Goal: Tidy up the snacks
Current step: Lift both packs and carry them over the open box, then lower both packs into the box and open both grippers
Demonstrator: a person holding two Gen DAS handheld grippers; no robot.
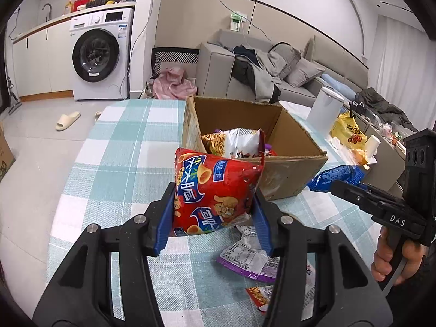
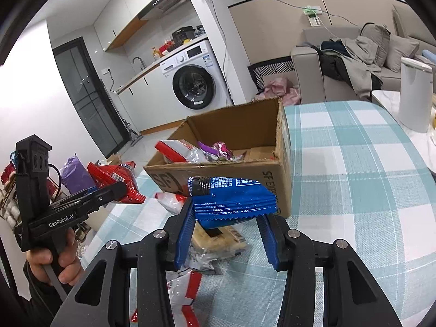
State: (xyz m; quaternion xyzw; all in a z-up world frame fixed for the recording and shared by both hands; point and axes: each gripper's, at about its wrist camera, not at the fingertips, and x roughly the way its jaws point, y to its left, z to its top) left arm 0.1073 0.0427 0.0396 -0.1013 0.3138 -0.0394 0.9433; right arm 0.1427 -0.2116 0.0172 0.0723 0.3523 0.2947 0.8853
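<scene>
Between the left gripper (image 1: 214,218) fingers, the red snack bag (image 1: 216,193) is glossy printed plastic film, crinkled. The right gripper (image 2: 227,234) clamps the blue packet (image 2: 231,199), also glossy film, with a serrated seal edge. Gripper fingers (image 1: 163,226) are blue ribbed plastic on matt black arms with bright metal pins. Ahead, the box (image 1: 291,169) is matt brown corrugated cardboard, edges torn rough. Below lies the checked woven tablecloth (image 1: 122,163), matt.

Cardboard box (image 1: 286,171) floor hidden under snacks, white kettle (image 2: 415,92) cropped at frame edge
</scene>
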